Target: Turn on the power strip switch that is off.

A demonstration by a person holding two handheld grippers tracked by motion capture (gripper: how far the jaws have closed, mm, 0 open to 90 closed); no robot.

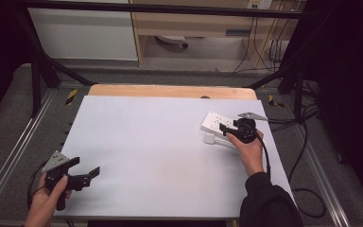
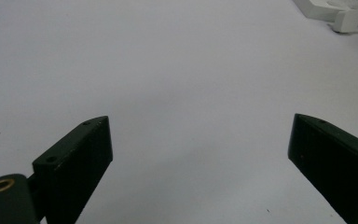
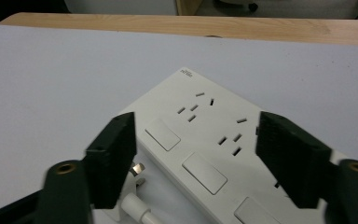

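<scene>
Resting low at the near left corner of the white counter (image 1: 160, 156), the left tongs (image 1: 86, 171) stand wide apart with nothing between them, gripped by the person's left hand (image 1: 52, 194); their own view looks across bare white surface toward the power strip at the far right. Farther out on the right side, the right hand (image 1: 248, 151), in a dark sleeve (image 1: 264, 203), holds the right tongs (image 1: 227, 128) over the near end of a white power strip (image 1: 216, 122). In the right gripper view these tongs (image 3: 196, 154) are spread apart above the strip (image 3: 205, 135), their pads not pressing on it, its rocker switches (image 3: 204, 172) and socket slots between them. A white plug (image 1: 211, 139) with its cable lies just beside the strip's near edge. Beyond the strip runs the counter's wooden far edge (image 1: 170, 91).
</scene>
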